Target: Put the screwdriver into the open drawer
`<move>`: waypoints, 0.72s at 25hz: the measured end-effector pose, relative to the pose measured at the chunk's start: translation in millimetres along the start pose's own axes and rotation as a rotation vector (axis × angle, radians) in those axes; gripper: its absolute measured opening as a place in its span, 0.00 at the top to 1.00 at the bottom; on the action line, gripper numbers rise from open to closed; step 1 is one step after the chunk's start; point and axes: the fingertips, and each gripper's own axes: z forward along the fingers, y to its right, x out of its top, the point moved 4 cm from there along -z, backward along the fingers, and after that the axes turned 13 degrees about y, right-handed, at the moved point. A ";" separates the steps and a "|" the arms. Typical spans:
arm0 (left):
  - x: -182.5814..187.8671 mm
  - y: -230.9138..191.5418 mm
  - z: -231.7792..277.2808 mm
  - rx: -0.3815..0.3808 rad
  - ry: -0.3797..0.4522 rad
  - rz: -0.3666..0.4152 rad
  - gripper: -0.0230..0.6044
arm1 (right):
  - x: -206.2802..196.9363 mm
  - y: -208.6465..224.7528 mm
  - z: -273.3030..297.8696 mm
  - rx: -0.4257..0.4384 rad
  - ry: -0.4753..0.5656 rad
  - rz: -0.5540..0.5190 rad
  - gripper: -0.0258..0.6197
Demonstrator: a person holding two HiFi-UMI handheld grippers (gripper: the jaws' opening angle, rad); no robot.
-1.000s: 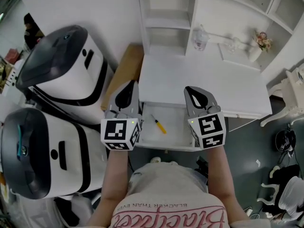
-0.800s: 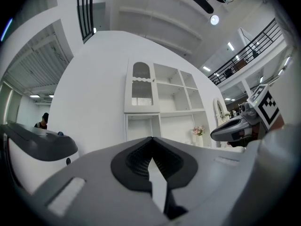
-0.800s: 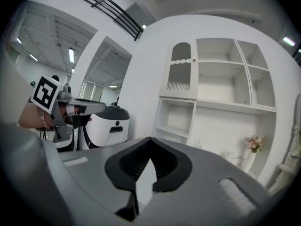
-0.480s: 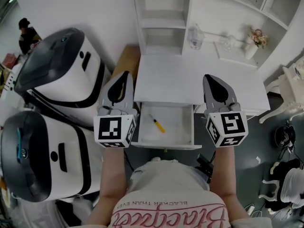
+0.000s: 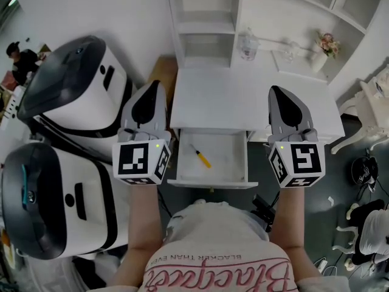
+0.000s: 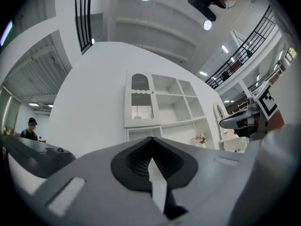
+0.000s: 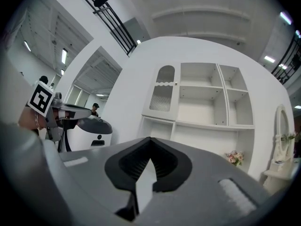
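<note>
The screwdriver (image 5: 200,157), yellow-handled with a thin dark shaft, lies loose on the floor of the open white drawer (image 5: 209,182) under the desk top (image 5: 243,99). My left gripper (image 5: 151,87) is held up to the left of the drawer, jaws together and nothing between them. My right gripper (image 5: 281,92) hovers to the drawer's right, over the desk's front edge, also shut and empty. In the left gripper view the left gripper (image 6: 151,141) points at the white shelf unit. The right gripper view shows the right gripper (image 7: 150,140) closed as well.
Two big white-and-black machines (image 5: 67,139) stand at the left. A white shelf unit (image 5: 203,23) rises behind the desk, with a glass bottle (image 5: 248,44) and a flower vase (image 5: 325,44) on it. A white chair (image 5: 368,114) is at the right. A person (image 5: 18,62) stands far left.
Both grippers have risen and spread apart, from over the drawer's two front corners to well clear of it on either side. The screwdriver has stayed in the drawer.
</note>
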 end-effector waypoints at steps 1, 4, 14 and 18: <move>1.3 0.7 0.4 -0.002 0.003 -0.001 0.95 | 0.4 -0.1 -0.5 0.001 0.001 0.001 0.96; 5.5 2.2 2.1 -0.010 0.012 -0.002 0.95 | 1.1 -1.1 -1.1 0.006 0.007 0.000 0.96; 12.1 6.1 2.8 -0.021 0.029 0.001 0.95 | 4.4 -4.4 -4.3 0.010 0.016 0.007 0.96; 13.3 7.5 3.2 -0.030 0.031 0.004 0.95 | 4.6 -5.4 -6.6 0.012 0.013 0.002 0.96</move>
